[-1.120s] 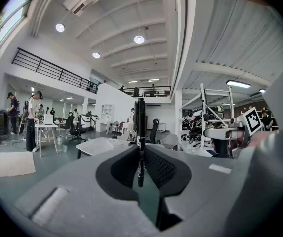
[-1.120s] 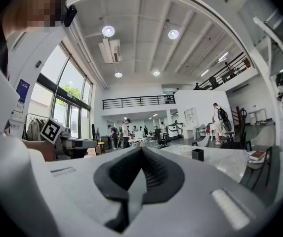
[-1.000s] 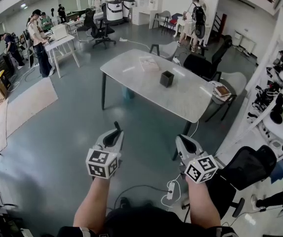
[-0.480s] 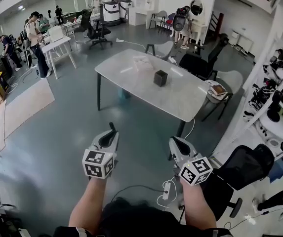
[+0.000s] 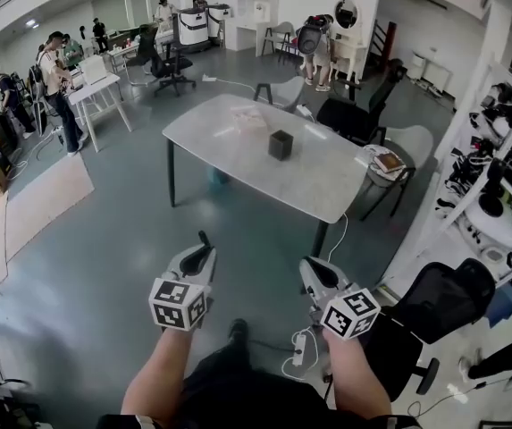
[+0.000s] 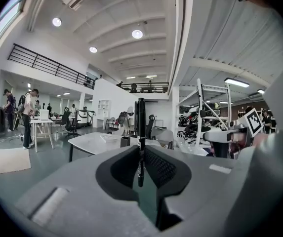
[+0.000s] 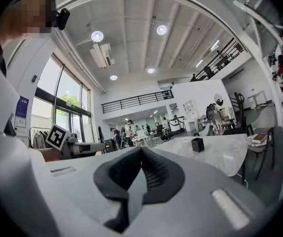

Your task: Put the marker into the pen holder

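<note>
The left claw [image 5: 200, 259] pinches a slim black marker [image 6: 140, 127] near its lower end, with the smooth barrel standing upright. It is carried that way, I judge, so it can drop straight into a cup. Far ahead, a small square black pen holder [image 5: 280, 145] stands open-topped on a smooth, pale desk [image 5: 327, 181], well apart from both claws. The right claw [image 5: 314, 277] holds nothing, its ridged dark pads pressed together.
</note>
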Demonstrator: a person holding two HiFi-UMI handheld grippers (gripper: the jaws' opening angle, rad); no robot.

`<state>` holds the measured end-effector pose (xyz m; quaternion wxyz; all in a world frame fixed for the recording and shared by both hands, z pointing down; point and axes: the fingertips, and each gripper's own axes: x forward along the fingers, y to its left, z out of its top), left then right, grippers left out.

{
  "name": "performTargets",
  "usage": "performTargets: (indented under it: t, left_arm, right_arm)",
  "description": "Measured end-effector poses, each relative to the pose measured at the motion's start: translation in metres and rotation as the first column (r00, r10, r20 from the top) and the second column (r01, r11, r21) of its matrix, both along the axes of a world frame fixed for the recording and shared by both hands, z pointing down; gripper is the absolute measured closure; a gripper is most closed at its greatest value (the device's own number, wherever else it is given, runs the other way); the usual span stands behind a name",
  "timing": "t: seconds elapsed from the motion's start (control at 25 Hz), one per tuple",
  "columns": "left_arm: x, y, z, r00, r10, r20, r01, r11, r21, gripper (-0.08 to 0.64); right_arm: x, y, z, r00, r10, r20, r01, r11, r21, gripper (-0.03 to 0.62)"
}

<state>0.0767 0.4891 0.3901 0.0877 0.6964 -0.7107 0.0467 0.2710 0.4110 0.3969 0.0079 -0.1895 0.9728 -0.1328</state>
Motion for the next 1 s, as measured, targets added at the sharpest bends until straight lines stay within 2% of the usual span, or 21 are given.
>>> performTargets:
  t: [0.28,0.48,0.68,1.0]
  left_arm:
    - [-0.013,-0.052,0.002,0.999,0.024,-0.035,-0.022,0.999,0.040,0.514]
    - [-0.029,-0.095,0.004,0.998,0.055,-0.039,-0.053,0.998,0.043,0.514]
    - [-0.061,-0.146,0.015,0.996,0.070,-0.054,-0.068,0.997,0.031,0.514]
    - [-0.134,-0.218,0.018,0.994,0.094,-0.058,-0.093,0.995,0.020,0.514]
  right_arm:
    - [-0.005,-0.041,0.002,0.999,0.032,-0.036,-0.032,0.999,0.015,0.589]
    - [-0.023,-0.078,0.008,0.998,0.047,-0.050,-0.047,0.999,-0.001,0.589]
    - [-0.062,-0.116,0.023,0.997,0.032,-0.069,-0.034,0.999,-0.029,0.589]
    - [-0.146,-0.187,0.014,0.995,0.035,-0.099,-0.037,0.999,-0.014,0.589]
